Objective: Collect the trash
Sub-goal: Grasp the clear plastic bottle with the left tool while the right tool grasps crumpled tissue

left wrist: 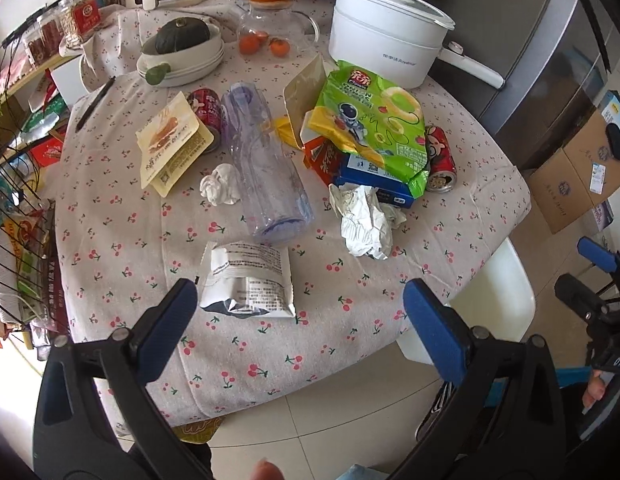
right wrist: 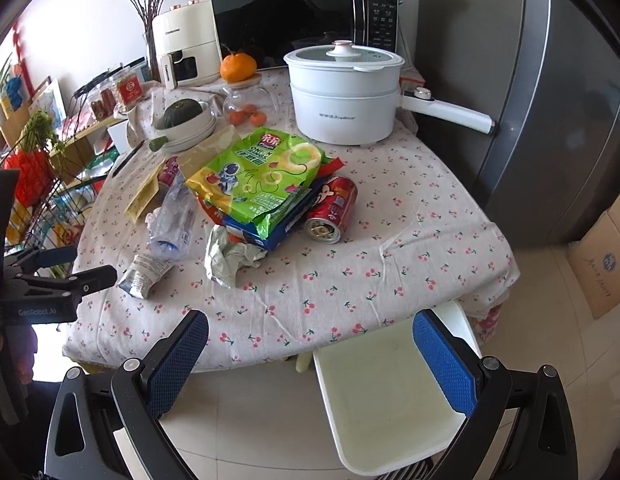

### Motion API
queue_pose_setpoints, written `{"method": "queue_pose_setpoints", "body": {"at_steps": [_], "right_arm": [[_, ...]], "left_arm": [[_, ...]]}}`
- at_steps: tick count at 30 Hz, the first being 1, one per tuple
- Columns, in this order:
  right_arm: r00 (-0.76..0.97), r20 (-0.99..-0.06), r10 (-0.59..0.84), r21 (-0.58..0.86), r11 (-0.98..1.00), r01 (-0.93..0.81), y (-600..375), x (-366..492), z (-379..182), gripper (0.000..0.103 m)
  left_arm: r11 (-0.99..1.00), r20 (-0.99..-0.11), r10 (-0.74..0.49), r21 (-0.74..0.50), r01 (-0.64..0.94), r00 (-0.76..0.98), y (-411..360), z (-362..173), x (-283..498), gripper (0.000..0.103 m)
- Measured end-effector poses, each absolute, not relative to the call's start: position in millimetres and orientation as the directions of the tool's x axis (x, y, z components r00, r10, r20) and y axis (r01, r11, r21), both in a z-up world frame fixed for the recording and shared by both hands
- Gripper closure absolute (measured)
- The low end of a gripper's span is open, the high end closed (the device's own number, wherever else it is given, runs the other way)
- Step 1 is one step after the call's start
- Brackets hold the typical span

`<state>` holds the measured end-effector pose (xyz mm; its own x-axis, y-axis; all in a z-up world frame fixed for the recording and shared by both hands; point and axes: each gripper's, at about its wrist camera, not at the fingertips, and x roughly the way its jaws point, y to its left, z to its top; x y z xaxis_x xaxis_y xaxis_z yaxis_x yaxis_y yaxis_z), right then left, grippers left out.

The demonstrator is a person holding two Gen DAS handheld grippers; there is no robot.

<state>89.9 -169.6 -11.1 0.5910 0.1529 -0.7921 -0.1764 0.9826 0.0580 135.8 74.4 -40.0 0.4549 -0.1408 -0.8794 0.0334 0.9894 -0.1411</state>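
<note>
The job looks like it has not started, because all the trash is still lying on the table (left wrist: 122, 280). The left gripper (left wrist: 300, 312) is wide open and holds nothing, and the right gripper (right wrist: 310, 344) is wide open and empty too. Both hang near the table's front edge. In the left view, a silver wrapper (left wrist: 250, 280) lies closest, just beyond the open fingers, toward 12 o'clock. Past it lies a clear plastic bottle (left wrist: 266, 164) on its side. At 10 o'clock from the bottle is a yellow burger wrapper (left wrist: 172, 144), with a red can (left wrist: 204, 106) partly under it. A small white tissue ball (left wrist: 222, 184) touches the bottle's left side. At 2 o'clock sits a green snack bag (left wrist: 373, 120) on top of a blue box (left wrist: 373, 184), with crumpled paper (left wrist: 365, 224) in front and another red can (left wrist: 439, 160) beside it. The white pot (left wrist: 385, 36) and the bowl with a squash (left wrist: 182, 48) are not trash, I think. No bin shows.
</note>
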Motion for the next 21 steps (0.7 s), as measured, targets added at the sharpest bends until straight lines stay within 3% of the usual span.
{"method": "queue_pose_setpoints", "body": {"at_steps": [3,8,19,21], "right_arm": [[0.569,-0.805,0.169,0.063,0.978,-0.201,-159.9,103.8,-23.0,0.000],[0.508,-0.842,0.182,0.099,0.977,-0.186,-159.9,129.0,-45.9,0.000],[0.471,-0.867,0.165,0.119,0.985,-0.127,-167.7,173.3,-67.9,0.000],[0.466,-0.869,0.168,0.119,0.984,-0.132,-164.5,176.0,-70.0,0.000]], "left_arm": [[0.984,-0.884,-0.159,-0.180,-0.007,0.439,82.3,-51.5,162.2,0.001],[0.977,-0.911,-0.185,-0.211,-0.031,0.369,86.7,-73.5,212.3,0.019],[0.986,-0.955,-0.141,-0.158,-0.047,0.259,80.7,-107.7,265.8,0.021],[0.985,-0.957,-0.147,-0.166,-0.054,0.250,82.1,-112.6,268.1,0.025]]}}
